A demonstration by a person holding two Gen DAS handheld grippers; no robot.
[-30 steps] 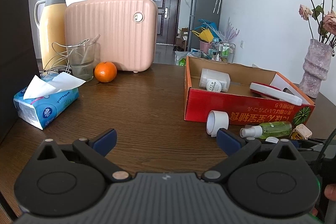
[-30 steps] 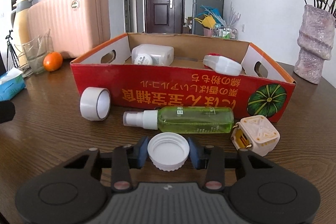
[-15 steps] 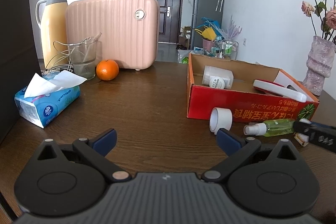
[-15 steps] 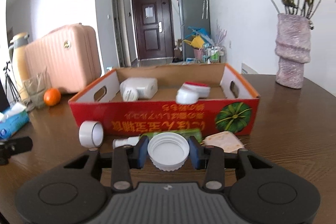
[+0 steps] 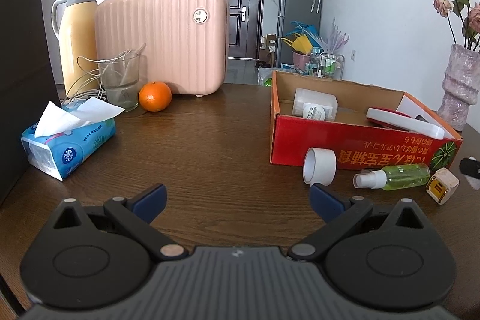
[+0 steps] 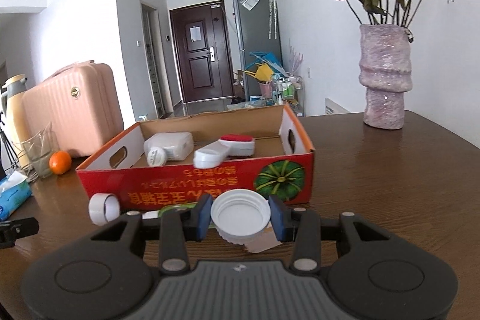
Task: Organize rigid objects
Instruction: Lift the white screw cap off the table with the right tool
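My right gripper (image 6: 240, 216) is shut on a white screw lid (image 6: 240, 213) and holds it above the table, in front of the red cardboard box (image 6: 186, 194). The box (image 5: 360, 144) holds a white jar (image 6: 169, 146) and a white-and-red handled tool (image 6: 225, 150). In front of the box lie a tape roll (image 5: 319, 165), a green spray bottle (image 5: 393, 176) and a cream cube plug (image 5: 442, 189). The tape roll also shows in the right wrist view (image 6: 103, 207). My left gripper (image 5: 237, 197) is open and empty, low over the table's front.
A tissue pack (image 5: 69, 143), an orange (image 5: 155, 96), a glass with cables (image 5: 121, 83), a yellow thermos (image 5: 76, 32) and a pink case (image 5: 162, 38) stand at the left and back. A vase of dried roses (image 6: 385, 77) stands at the right.
My right gripper has lifted the white lid off the table and risen, so the box interior now shows from higher up. My left gripper has stayed almost still.
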